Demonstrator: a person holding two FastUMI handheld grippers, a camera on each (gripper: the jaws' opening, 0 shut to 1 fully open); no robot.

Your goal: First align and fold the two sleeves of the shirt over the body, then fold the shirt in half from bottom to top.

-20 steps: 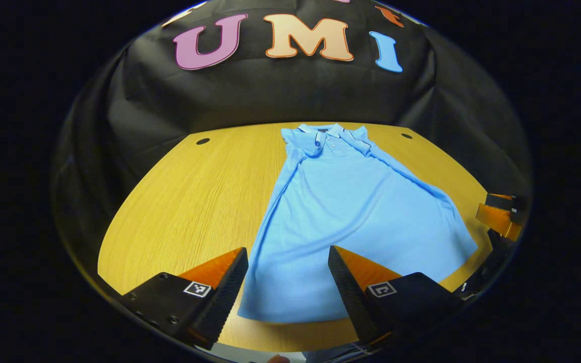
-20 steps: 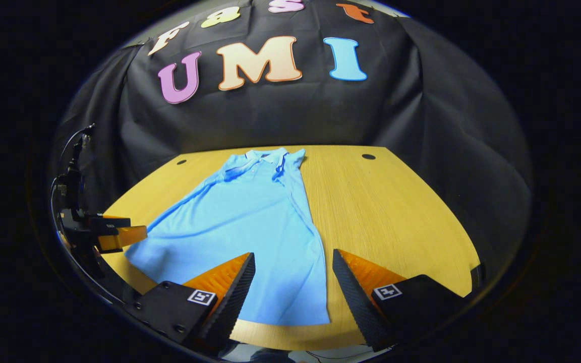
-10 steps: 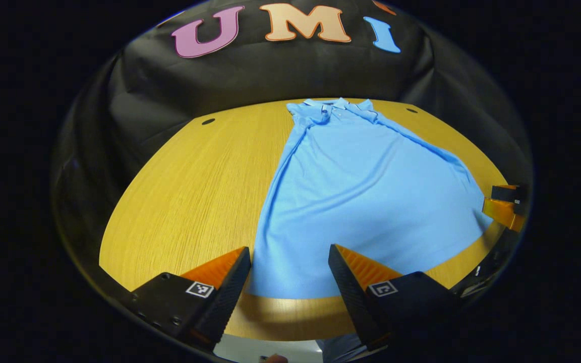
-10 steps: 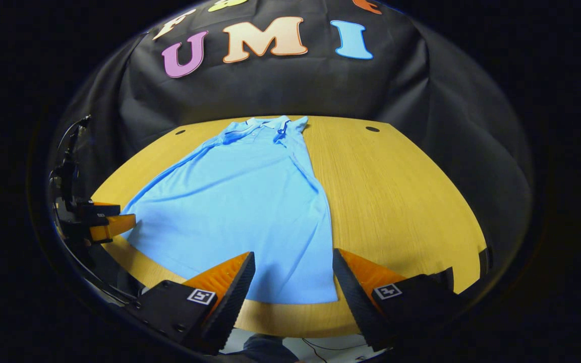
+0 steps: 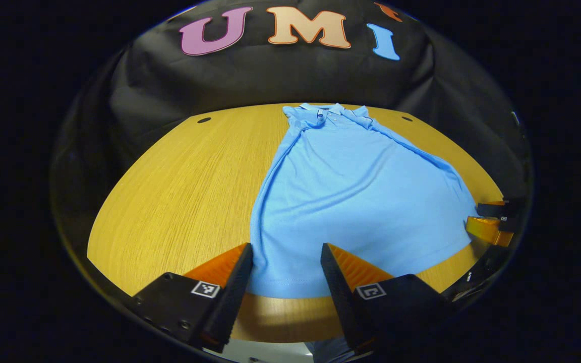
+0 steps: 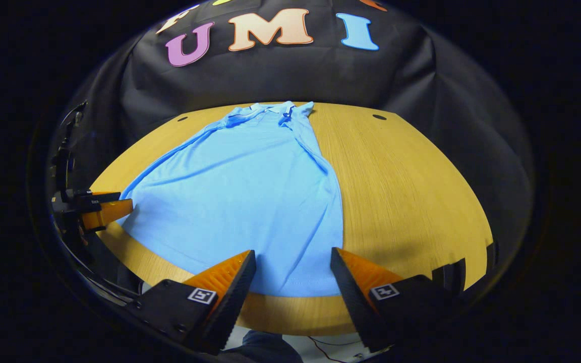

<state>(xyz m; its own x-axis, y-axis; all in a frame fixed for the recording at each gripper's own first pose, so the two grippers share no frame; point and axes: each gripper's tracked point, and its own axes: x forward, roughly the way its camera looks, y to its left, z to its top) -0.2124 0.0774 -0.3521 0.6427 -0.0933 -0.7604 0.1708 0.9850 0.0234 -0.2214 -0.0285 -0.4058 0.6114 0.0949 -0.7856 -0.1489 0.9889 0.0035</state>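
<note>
Tabletop (image 5: 179, 186) carrying the shirt (image 5: 356, 201), which lies flat, collar at the far edge and hem along the near edge, sleeves apparently already folded over the body. Left gripper (image 5: 286, 267) and right gripper (image 6: 293, 275) poised at the hem's left and right corners, jaws spread wide and holding nothing, probably so placed that both corners can be lifted together for the bottom-to-top fold.

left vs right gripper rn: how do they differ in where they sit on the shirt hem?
1. The left gripper straddles the shirt's near-left hem corner; the right gripper straddles its near-right corner.
2. The left gripper's fingers stand a little closer together than the right gripper's.

Shared: both are open, poised at the hem over the table, with no cloth pinched.
</note>
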